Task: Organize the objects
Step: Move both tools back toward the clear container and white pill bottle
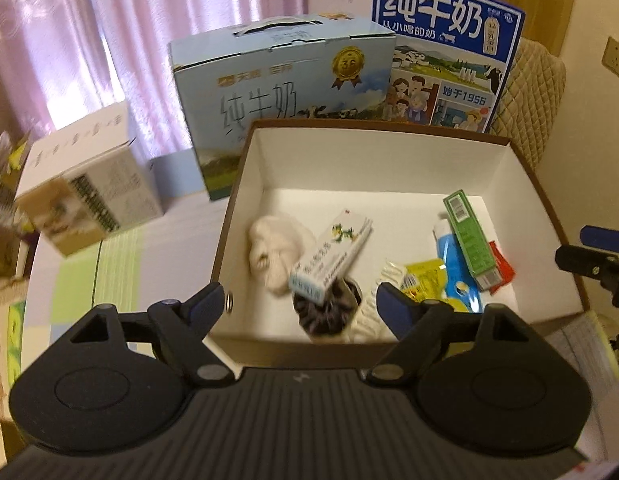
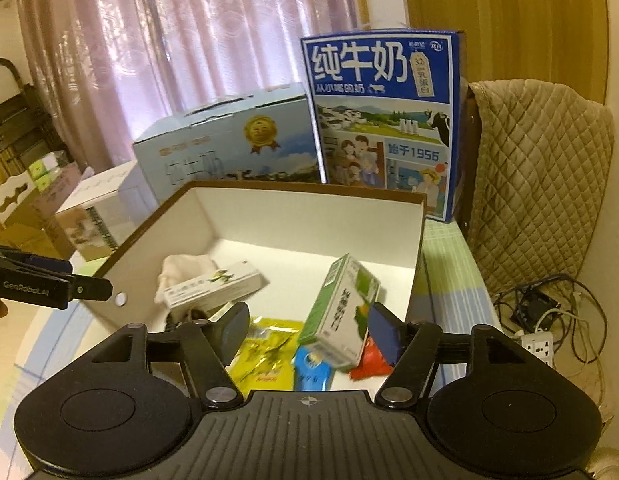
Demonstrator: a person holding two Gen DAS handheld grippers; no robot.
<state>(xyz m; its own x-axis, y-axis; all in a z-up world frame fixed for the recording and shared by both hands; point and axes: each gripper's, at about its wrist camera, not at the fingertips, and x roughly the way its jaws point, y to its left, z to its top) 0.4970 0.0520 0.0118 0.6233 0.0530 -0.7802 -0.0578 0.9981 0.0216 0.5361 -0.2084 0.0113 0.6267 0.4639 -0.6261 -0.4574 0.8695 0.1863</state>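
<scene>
A brown open box with white inside (image 1: 373, 156) (image 2: 309, 216) sits on the table. In it lie a white medicine carton (image 1: 333, 254) (image 2: 213, 286), a beige cloth (image 1: 269, 252) (image 2: 185, 266), a dark scrunchie (image 1: 327, 312), a green carton (image 1: 471, 240) (image 2: 341, 308), a blue tube (image 1: 455, 268) (image 2: 311, 372), a yellow packet (image 1: 423, 278) (image 2: 265, 350) and a red packet (image 1: 503, 270) (image 2: 369, 360). My left gripper (image 1: 303, 304) is open and empty above the box's near wall. My right gripper (image 2: 307, 328) is open above the box, the green carton between its fingers, apparently untouched.
Two milk cartons stand behind the box: a light blue one (image 1: 285, 92) (image 2: 229, 140) and a dark blue one (image 1: 445, 56) (image 2: 385, 120). A white carton (image 1: 85, 184) lies at the left. A quilted chair back (image 2: 541, 176) and cables with a power strip (image 2: 541, 344) are at the right.
</scene>
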